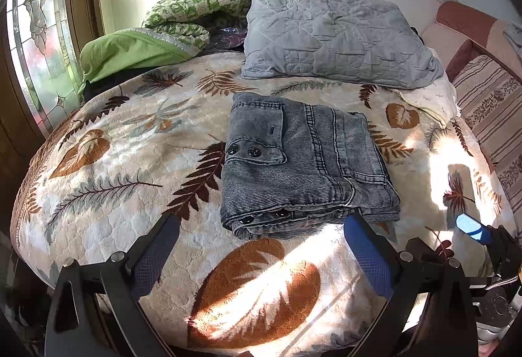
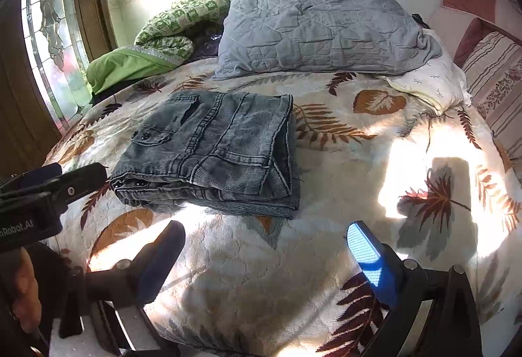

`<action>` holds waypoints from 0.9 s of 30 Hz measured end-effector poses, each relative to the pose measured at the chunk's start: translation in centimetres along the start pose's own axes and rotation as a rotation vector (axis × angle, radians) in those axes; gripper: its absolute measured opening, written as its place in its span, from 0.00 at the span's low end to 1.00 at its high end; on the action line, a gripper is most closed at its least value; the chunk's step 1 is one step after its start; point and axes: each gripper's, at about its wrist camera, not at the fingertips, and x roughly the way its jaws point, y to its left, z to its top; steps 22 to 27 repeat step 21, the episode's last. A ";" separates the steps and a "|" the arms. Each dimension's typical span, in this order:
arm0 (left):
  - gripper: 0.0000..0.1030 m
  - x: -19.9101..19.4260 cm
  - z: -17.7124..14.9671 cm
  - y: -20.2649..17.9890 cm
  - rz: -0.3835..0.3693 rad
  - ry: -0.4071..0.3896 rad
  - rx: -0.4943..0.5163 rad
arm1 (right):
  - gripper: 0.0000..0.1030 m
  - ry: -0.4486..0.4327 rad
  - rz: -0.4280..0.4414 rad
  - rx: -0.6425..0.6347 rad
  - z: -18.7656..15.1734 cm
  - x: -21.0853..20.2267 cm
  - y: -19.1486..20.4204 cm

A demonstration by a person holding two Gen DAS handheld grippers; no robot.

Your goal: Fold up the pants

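The left gripper (image 1: 261, 228) had its jaws spread wide, holding nothing; its blue-padded fingers (image 1: 368, 256) hovered just in front of the near edge of the pants (image 1: 303, 164), not visibly touching them. The right gripper (image 2: 266, 241) also had its jaws spread wide and empty, its fingers (image 2: 365, 254) poised above the bedspread (image 2: 326, 259) near the pants' front right corner but apart from it.

The pants, grey washed denim, lay folded into a compact stack on the leaf-patterned bedspread, roughly in the middle of the bed, with a buttoned pocket flap facing up. Behind them a grey quilted pillow (image 1: 339, 34) rested near the wall, with a green checked blanket (image 1: 195, 8) and a green pillow (image 1: 130, 50) beside it towards the window.

In the right wrist view the left gripper's body showed at the left edge, bearing white lettering cut off by the frame; the readable part was "nRobot.AI" (image 2: 16, 228).
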 end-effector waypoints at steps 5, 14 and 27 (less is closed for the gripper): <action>0.98 0.2 0.1 0.3 0.001 -0.005 -0.008 | 0.98 -0.026 -0.020 -0.011 1.1 -0.8 -0.1; 0.98 0.9 0.3 0.8 -0.023 0.012 -0.034 | 0.98 -0.015 -0.042 -0.047 1.7 -0.9 0.4; 0.98 1.4 0.9 0.6 -0.040 0.013 -0.030 | 0.98 -0.009 -0.045 -0.048 1.7 -0.8 0.4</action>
